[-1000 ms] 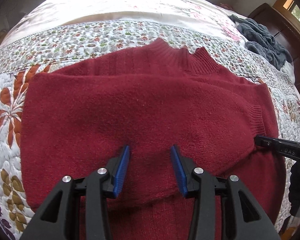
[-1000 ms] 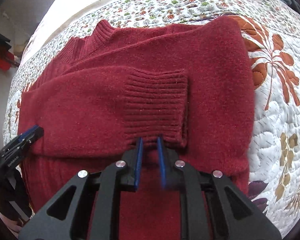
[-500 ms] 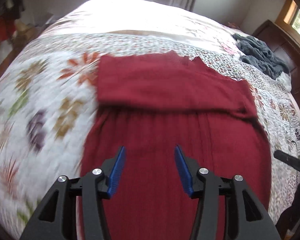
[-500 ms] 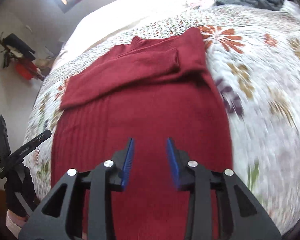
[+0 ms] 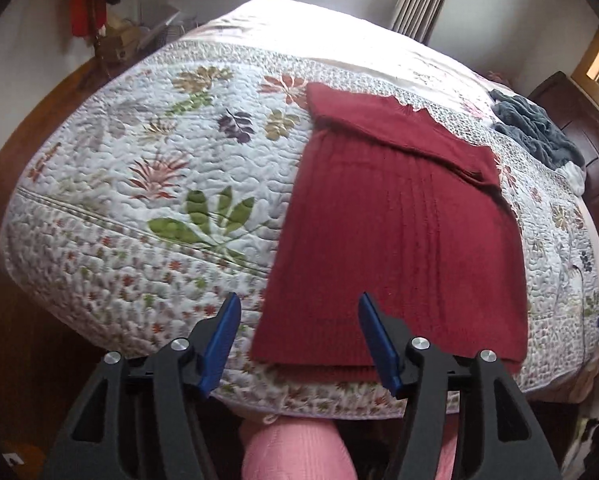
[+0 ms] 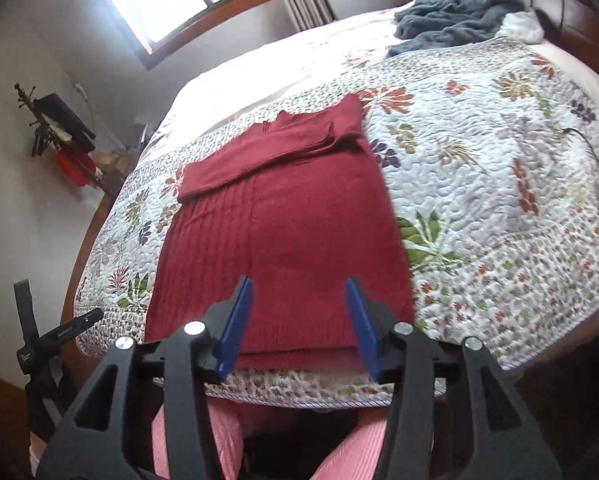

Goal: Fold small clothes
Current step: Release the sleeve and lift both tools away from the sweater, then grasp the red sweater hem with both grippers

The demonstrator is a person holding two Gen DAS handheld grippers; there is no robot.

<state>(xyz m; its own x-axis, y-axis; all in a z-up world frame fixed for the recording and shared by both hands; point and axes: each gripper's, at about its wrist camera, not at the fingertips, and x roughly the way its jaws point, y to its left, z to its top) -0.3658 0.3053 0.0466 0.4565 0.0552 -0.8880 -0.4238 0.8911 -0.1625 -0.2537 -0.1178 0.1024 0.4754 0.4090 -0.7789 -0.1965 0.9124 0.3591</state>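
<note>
A dark red knit sweater (image 5: 399, 232) (image 6: 283, 236) lies flat on the floral quilt, both sleeves folded across its chest near the collar, its hem at the bed's near edge. My left gripper (image 5: 299, 340) is open, hovering above the hem's left corner with nothing between its blue pads. In the right wrist view my right gripper (image 6: 299, 320) is open too, held over the middle of the hem and clear of the cloth. The left gripper's black body (image 6: 59, 332) shows at the left edge of that view.
The quilted bed (image 5: 139, 200) (image 6: 499, 200) extends far to both sides of the sweater. A grey blanket (image 5: 539, 132) (image 6: 455, 16) lies bunched by the dark wooden headboard. A person's pink-clad legs (image 5: 299, 452) (image 6: 203, 440) stand against the bed's near edge. A coat stand (image 6: 59, 128) is by the wall.
Both grippers have pulled back from the sweater's chest to its hem at the near edge of the bed. The right gripper let go of the sleeve cuff and opened wide.
</note>
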